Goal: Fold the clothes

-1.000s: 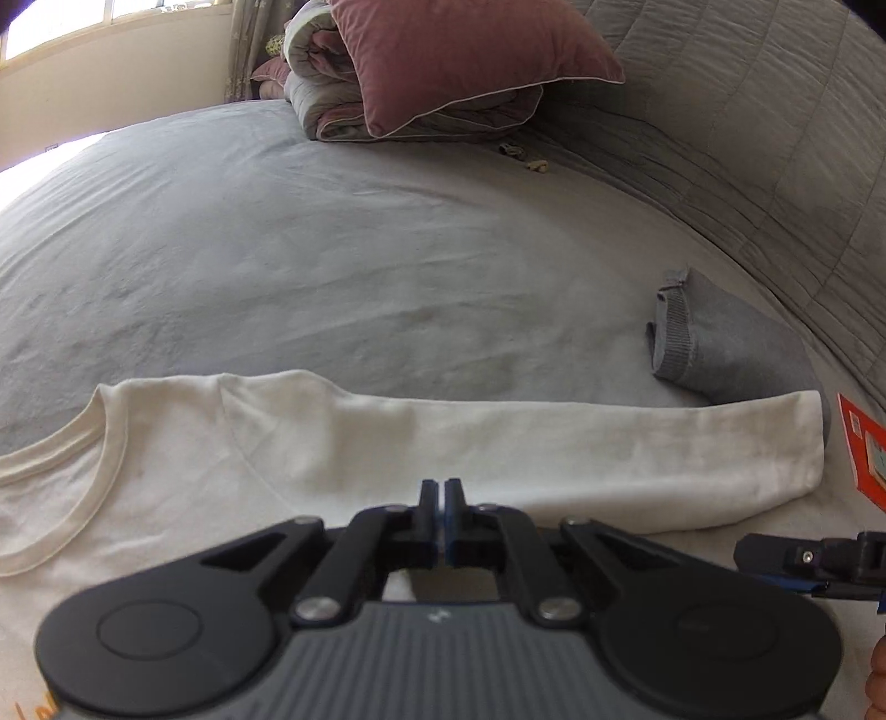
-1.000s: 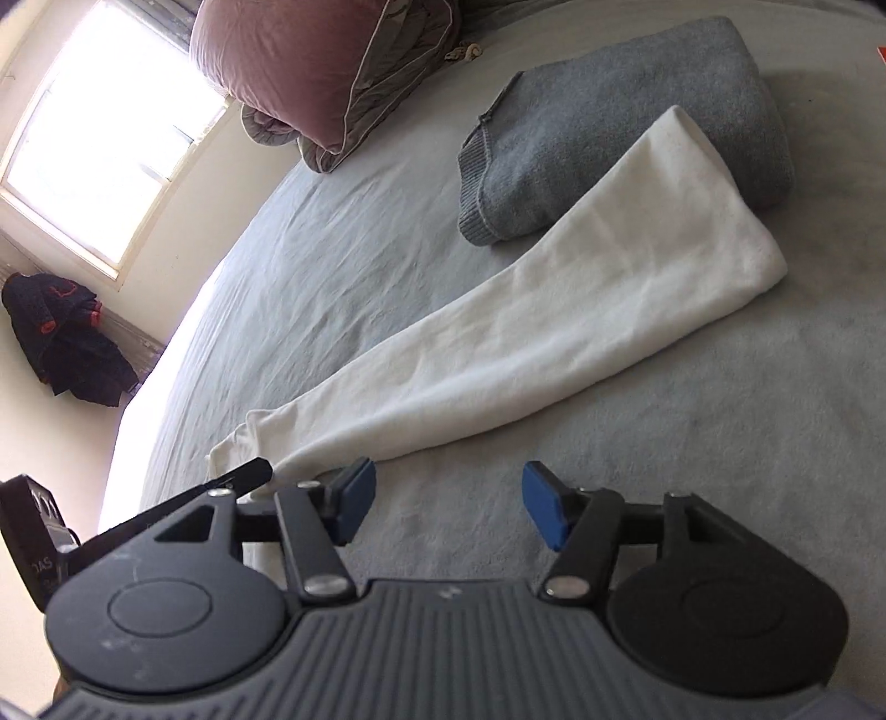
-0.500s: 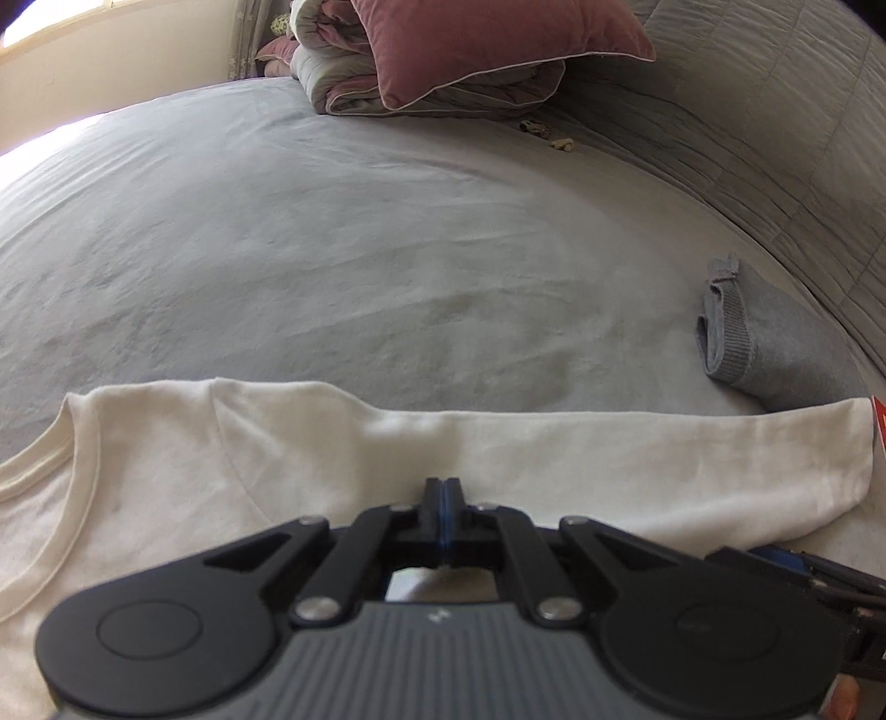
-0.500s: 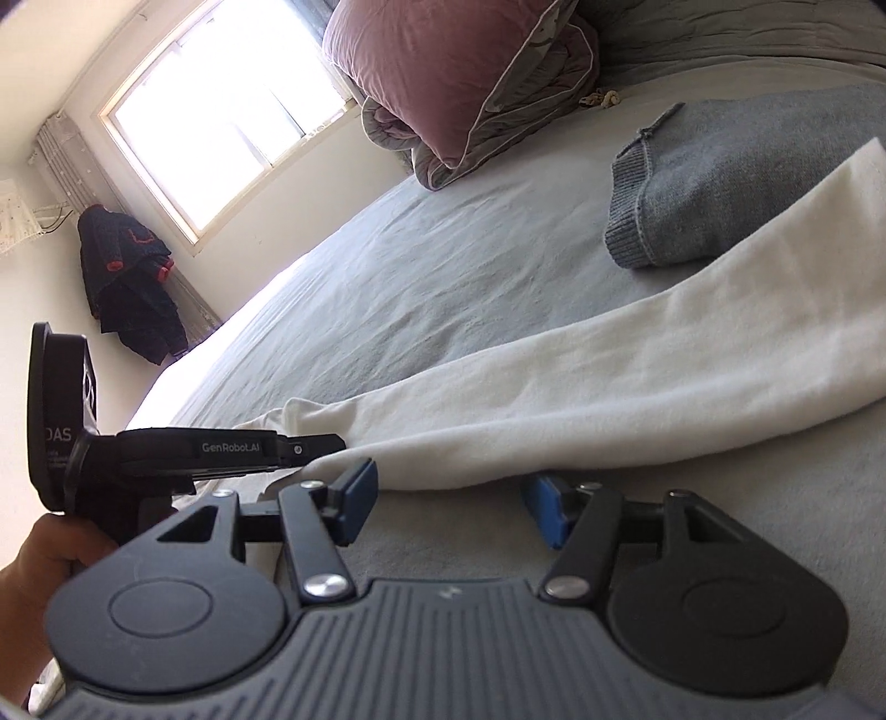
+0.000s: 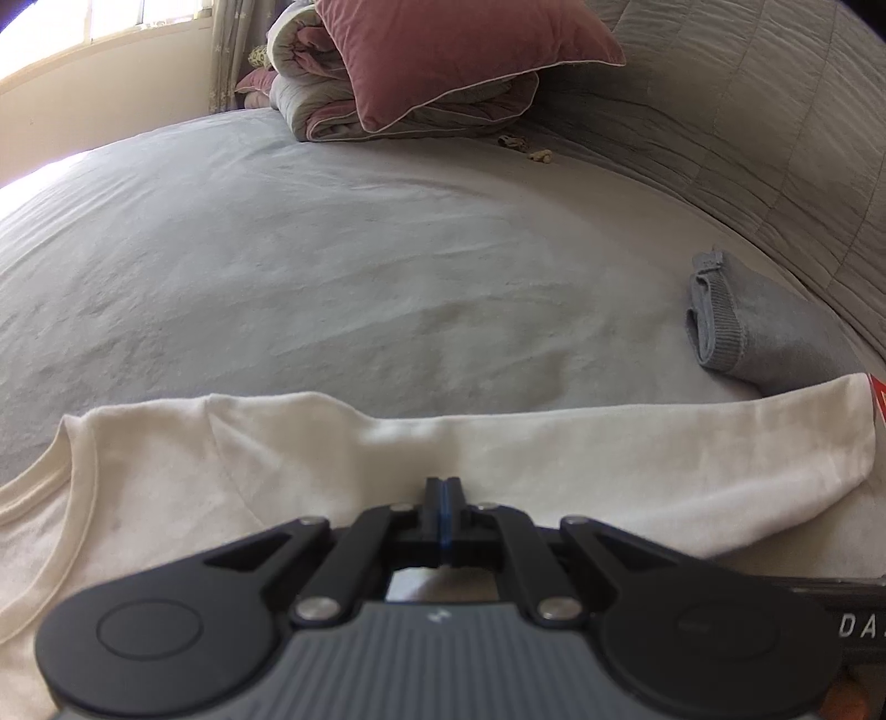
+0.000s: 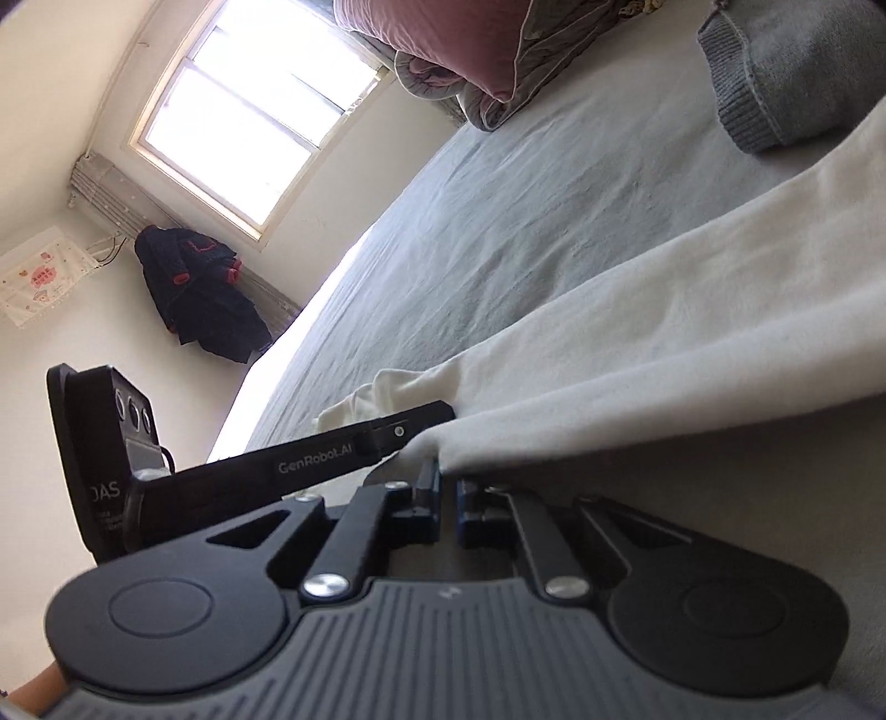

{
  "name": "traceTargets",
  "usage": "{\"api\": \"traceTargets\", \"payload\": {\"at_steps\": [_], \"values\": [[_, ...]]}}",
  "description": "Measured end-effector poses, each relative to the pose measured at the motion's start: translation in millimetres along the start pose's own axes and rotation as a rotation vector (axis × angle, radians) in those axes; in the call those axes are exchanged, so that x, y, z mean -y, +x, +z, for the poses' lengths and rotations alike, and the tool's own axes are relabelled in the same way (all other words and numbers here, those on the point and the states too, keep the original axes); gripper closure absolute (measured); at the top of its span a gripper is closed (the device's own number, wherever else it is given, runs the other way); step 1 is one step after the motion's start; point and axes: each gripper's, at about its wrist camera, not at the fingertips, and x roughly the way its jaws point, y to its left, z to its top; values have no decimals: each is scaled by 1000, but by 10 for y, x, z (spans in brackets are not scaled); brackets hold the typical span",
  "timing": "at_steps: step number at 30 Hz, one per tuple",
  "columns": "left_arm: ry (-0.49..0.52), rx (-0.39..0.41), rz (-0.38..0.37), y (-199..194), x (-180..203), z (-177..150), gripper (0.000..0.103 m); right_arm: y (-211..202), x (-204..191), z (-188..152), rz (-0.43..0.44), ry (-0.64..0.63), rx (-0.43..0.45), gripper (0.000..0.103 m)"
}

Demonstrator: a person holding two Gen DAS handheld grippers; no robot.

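Cream long-sleeved shirt [image 5: 343, 459] lies flat on the grey bed [image 5: 332, 266], its sleeve [image 5: 664, 443] stretched sideways, and the left claw [image 5: 443, 493] is clamped shut at the sleeve's near edge by the armpit, though whether cloth sits between the pads cannot be told. Right claw [image 6: 447, 482], just beside the left one, has its jaws closing on the lower hem of the same sleeve. Farther off a folded grey sweater [image 5: 764, 338] lies touching the cuff, and a maroon pillow [image 5: 470, 50] tops a rolled quilt [image 5: 310, 72] below the window [image 6: 249, 116].
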Motion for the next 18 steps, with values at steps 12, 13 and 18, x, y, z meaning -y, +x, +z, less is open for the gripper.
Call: {"api": "traceTargets", "payload": {"at_steps": [12, 13, 18], "values": [[180, -4, -5, -41, -209, 485, 64, -107, -38, 6, -76, 101, -72, 100], [198, -9, -18, -19, -185, 496, 63, -111, -33, 4, -74, 104, -72, 100], [311, -71, -85, 144, 84, 462, 63, -72, -20, 0, -71, 105, -71, 101]]}}
